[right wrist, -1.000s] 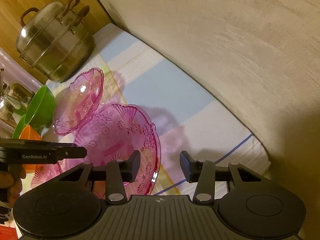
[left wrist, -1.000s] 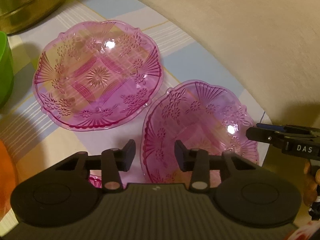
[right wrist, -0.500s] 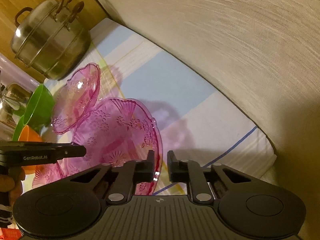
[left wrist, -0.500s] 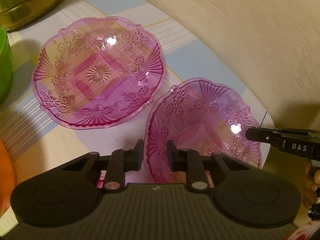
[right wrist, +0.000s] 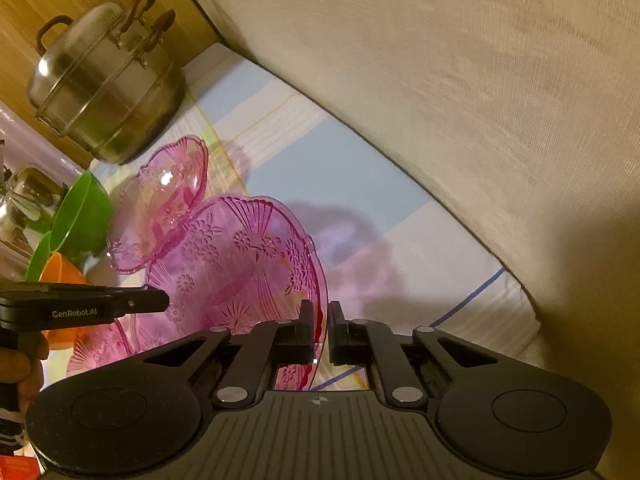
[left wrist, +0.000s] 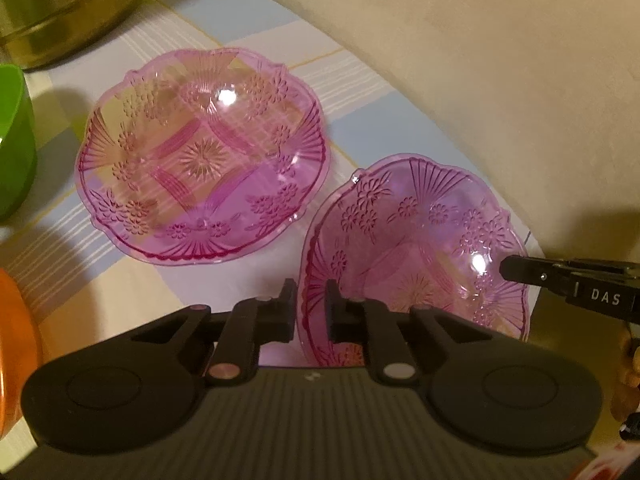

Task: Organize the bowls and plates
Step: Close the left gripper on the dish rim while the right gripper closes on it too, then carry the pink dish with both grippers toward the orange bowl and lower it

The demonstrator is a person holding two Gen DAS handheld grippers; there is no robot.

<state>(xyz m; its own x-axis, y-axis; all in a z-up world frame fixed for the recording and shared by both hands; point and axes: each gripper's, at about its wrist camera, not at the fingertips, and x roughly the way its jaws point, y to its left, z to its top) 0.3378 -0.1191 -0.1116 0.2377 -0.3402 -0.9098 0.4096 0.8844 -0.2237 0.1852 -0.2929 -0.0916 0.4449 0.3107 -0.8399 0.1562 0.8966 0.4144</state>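
The near pink bowl is held tilted, raised on its side toward the wall, and both grippers take it at opposite parts of its rim. The left gripper has just been closing; its two fingers are now clamped on the rim nearest the left camera, with the thin pink edge between the pads. The right gripper is pressed together on the opposite rim, and in the right wrist view the red-pink edge passes between its fingers. In the left wrist view the right gripper's tip comes in from the right side and meets this bowl at its far rim.

A second pink bowl lies flat on the checked cloth, just beside the held bowl on the side away from the wall; their rims are very near, and I cannot tell if they touch. Beyond this second bowl, further from the held bowl, stand a green bowl and an orange bowl. A metal steamer pot stands behind the second bowl.
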